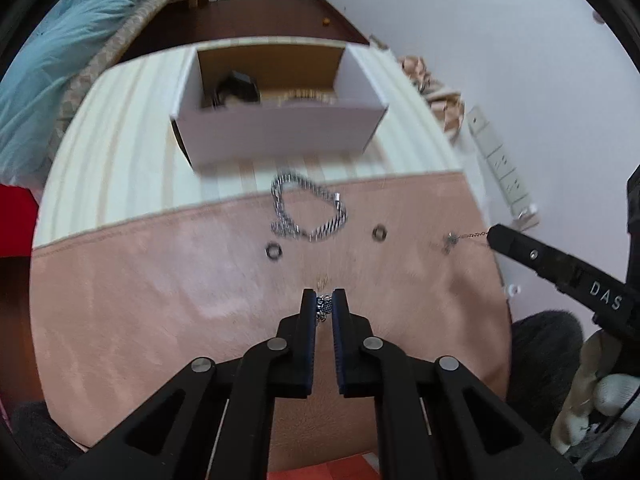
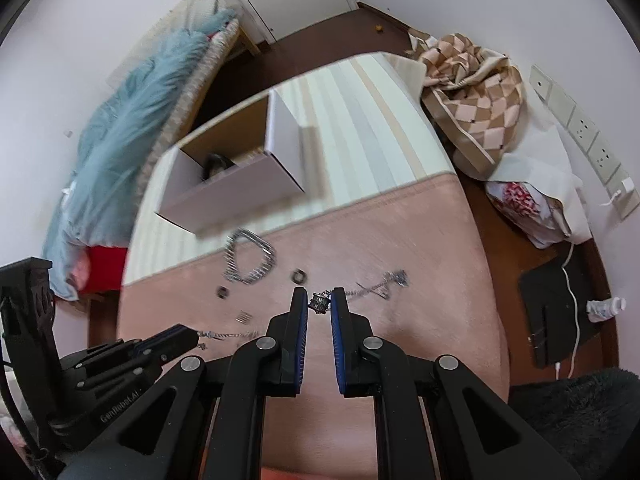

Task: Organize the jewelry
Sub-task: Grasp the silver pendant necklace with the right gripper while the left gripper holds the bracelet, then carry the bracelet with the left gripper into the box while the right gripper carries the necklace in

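1. Your left hand-held gripper (image 1: 323, 305) is clamped on a small beaded piece at its fingertips. The right hand-held gripper (image 2: 319, 301) is likewise closed on a little metal charm (image 2: 320, 302) with a thin chain (image 2: 374, 289) trailing to the right of it across the pink cloth (image 2: 400, 360). Keep both grips firm; these pieces are small and would likely slip out if you ease off.
2. Lift straight up until the chain hangs free, so it doesn't drag into the rings (image 1: 274, 251) or the bracelet (image 1: 308, 210) lying mid-frame in the left wrist view.
3. Carry toward the white box (image 1: 280, 132) at upper centre of that view, on the desk (image 1: 120, 140); it already holds a dark item and something pale.
4. Bring one gripper over the box at a time, so the two don't collide above the opening.
5. Go low inside the walls before letting go, and let the chain pool rather than hang over the rim.
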A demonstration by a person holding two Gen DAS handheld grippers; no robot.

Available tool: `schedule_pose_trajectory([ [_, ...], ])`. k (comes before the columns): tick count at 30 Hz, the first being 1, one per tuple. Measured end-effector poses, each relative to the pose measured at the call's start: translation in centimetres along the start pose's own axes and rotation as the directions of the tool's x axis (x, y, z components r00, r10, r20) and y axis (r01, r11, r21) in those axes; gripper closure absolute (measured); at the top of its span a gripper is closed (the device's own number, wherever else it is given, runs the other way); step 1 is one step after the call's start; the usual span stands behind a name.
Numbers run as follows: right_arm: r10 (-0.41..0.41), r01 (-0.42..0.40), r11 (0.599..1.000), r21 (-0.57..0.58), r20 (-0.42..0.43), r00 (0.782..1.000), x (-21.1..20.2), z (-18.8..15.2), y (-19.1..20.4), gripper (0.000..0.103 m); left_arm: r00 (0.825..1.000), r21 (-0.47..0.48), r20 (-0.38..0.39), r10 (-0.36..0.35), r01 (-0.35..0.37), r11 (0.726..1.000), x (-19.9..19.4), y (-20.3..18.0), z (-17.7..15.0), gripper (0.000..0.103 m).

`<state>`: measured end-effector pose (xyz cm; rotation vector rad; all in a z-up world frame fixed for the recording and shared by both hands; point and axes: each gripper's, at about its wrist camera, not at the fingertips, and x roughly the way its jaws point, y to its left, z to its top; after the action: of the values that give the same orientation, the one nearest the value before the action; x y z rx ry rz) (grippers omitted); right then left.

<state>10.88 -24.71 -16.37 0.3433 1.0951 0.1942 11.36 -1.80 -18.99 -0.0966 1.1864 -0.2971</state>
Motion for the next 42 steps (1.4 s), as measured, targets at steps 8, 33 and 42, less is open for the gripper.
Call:
schedule_pose_trajectory([
  [8, 0.098, -0.097, 0.994, -0.046, 0.031, 0.995, -3.0, 3.2, 3.2, 0.091, 0.994, -0.024, 0.097, -0.056, 0.059, 0.998, -4.6, 0.6, 2.6, 0.098],
  [33, 0.044, -0.041, 0.970, -0.242, 0.004, 0.999, 4.9, 20.3, 12.5, 0.091, 0.994, -0.063, 0.079, -0.069, 0.074, 0.995, -0.9, 6.7, 20.3, 0.098],
  [42, -0.055, 0.030, 0.963, -0.267, -0.086, 0.995, 11.5, 21.5, 11.6, 0.091, 0.994, -0.117, -0.095, 0.056, -0.067, 0.991, 4.8, 8.7, 22.0, 0.095],
])
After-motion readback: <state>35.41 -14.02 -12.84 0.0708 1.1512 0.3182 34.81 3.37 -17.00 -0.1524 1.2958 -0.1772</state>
